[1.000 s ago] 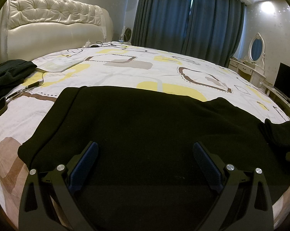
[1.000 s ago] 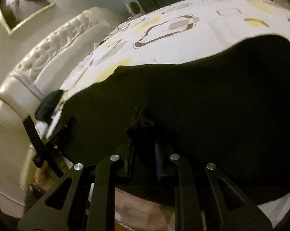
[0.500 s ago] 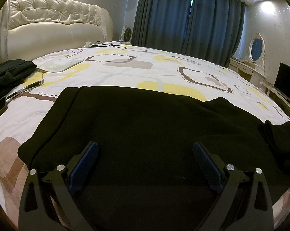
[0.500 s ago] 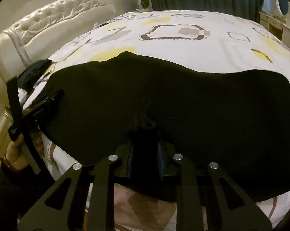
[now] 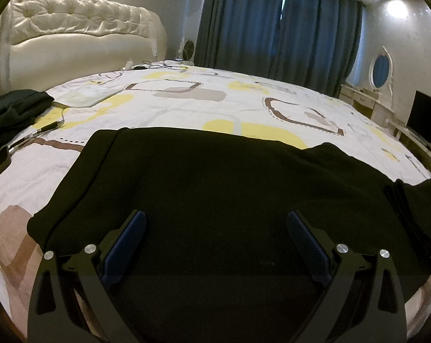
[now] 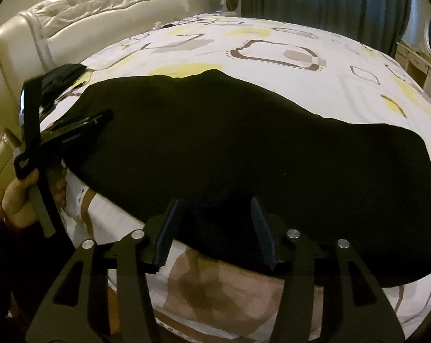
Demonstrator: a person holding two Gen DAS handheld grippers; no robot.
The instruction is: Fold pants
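Note:
Black pants (image 5: 215,183) lie spread flat across the near part of the bed, folded lengthwise. My left gripper (image 5: 215,220) is open and empty, its blue pads wide apart just above the near edge of the pants. In the right wrist view the pants (image 6: 244,143) stretch from left to right. My right gripper (image 6: 214,208) is open, its pads on either side of the pants' near edge. The left gripper (image 6: 81,125) shows there at the far left, held by a hand.
The bed (image 5: 187,105) has a white cover with yellow and brown shapes. A dark garment (image 5: 9,114) lies at its left edge by the cream headboard (image 5: 81,45). Cables (image 5: 158,64) lie at the far side. Blue curtains (image 5: 272,23) and a dresser (image 5: 369,97) stand beyond.
My right gripper was shut on a pinch of the pants' near edge; it has now opened and let the cloth drop flat. The left gripper has stayed still and open.

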